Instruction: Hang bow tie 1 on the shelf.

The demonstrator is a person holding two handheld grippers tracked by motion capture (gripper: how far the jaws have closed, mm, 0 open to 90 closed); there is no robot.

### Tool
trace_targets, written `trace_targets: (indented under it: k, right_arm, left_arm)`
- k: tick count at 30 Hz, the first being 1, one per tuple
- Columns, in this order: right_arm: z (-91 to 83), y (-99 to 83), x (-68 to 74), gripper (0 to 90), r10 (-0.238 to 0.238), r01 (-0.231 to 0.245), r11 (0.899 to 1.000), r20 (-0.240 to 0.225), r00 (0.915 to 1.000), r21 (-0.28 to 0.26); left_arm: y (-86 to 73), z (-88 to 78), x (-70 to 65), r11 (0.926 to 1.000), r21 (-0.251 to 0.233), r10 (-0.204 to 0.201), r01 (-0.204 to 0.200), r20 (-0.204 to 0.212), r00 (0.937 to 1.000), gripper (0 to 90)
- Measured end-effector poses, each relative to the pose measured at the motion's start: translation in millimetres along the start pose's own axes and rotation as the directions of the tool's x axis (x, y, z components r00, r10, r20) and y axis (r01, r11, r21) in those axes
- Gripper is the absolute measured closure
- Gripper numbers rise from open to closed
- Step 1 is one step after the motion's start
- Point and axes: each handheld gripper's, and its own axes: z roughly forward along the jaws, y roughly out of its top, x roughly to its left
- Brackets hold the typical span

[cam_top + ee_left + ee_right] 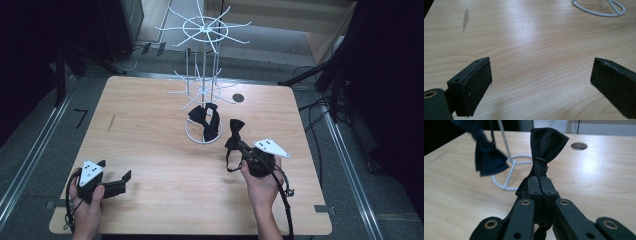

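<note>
My right gripper [243,148] is shut on a black bow tie [234,131], lifted off the table right of the rack's base. In the right gripper view the jaws meet on the bow tie [545,145], one wing standing up above my gripper [540,181]; the rest hangs down behind the jaws. A second black bow tie [206,120] hangs from a low arm of the white wire rack [203,30]. The same hanging tie [489,157] is in the right gripper view at upper left. My left gripper [116,176] rests at the table's front left, open, nothing between its pads [477,86].
The wooden table [150,150] has a round cable hole [238,98] at the back right. The rack's ring base [192,136] stands mid-table; a part of this ring base [599,10] is in the left gripper view. Dark stands and cables surround the table.
</note>
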Motion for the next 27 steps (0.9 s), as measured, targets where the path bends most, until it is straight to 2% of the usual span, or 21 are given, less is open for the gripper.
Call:
trace_targets:
  k: [1, 3, 11, 27]
  right_arm:
    - [-1.3, 8.2, -2.5, 89.9, 0.002, -0.001, 1.000, 0.010, 0.9999, -0.019]
    - [-1.6, 11.3, -3.3, 89.9, 0.003, -0.002, 1.000, 0.019, 0.9998, -0.026]
    - [3.5, 44.5, -7.1, 89.9, -0.003, 0.007, 0.997, 0.059, 0.9982, -0.075]
    - [9.8, 71.7, 7.9, 89.9, 0.008, -0.001, 0.989, 0.052, 0.9986, -0.149]
  left_arm:
    - [0.0, 0.0, 0.0, 1.0000, 0.000, 0.000, 0.000, -0.001, 1.0000, 4.4]
    - [0.0, -0.1, -0.2, 1.0000, 0.000, 0.000, 0.000, -0.001, 1.0000, 4.4]
    - [0.0, 0.0, 0.2, 1.0000, -0.001, -0.001, 0.001, 0.001, 1.0000, 4.4]
    - [0.0, 0.0, 0.5, 1.0000, -0.001, -0.003, 0.003, 0.003, 1.0000, 4.4]
